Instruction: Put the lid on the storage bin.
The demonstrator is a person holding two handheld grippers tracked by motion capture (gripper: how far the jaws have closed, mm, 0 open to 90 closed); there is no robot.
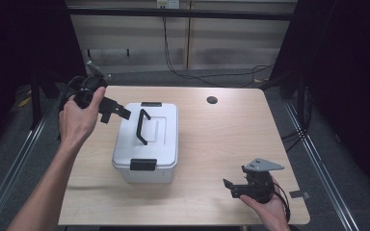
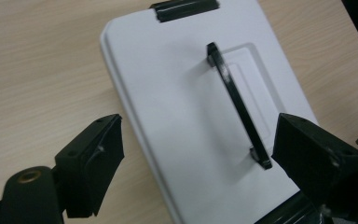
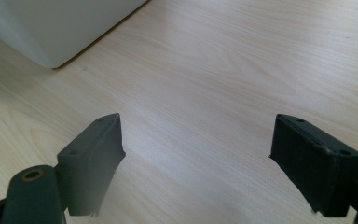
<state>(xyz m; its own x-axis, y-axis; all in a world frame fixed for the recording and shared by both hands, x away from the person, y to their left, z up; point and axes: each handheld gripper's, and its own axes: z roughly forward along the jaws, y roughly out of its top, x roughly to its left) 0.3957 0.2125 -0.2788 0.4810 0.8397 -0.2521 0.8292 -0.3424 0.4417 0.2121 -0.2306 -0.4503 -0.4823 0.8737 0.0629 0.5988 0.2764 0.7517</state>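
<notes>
Approaching the white lidded box (image 1: 147, 144) — sitting left of centre on the worktop (image 1: 231, 139), lid on, black latch clips at the near and far ends, black carrying handle (image 1: 142, 127) standing up along the top. Hovering with the left gripper (image 1: 120, 111) just above the box's far left corner, jaws spread wide, holding nothing; in the left gripper view looking down across the lid (image 2: 177, 93) with the handle (image 2: 237, 107) lying between the two pads, nearer the right one. Resting the right gripper (image 1: 229, 187) low near the front right of the worktop, well apart from the box, jaws likewise wide apart and empty — in the right gripper view facing bare wood with a corner of the box (image 3: 56, 28) at the upper left.

Judging the step as the reach toward the handle, grasp not yet made. Calling next for lowering the left gripper so the pads straddle the handle's bar, squaring to it, then closing — or going for a latch clip (image 1: 143, 164) instead, if opening is meant.
</notes>
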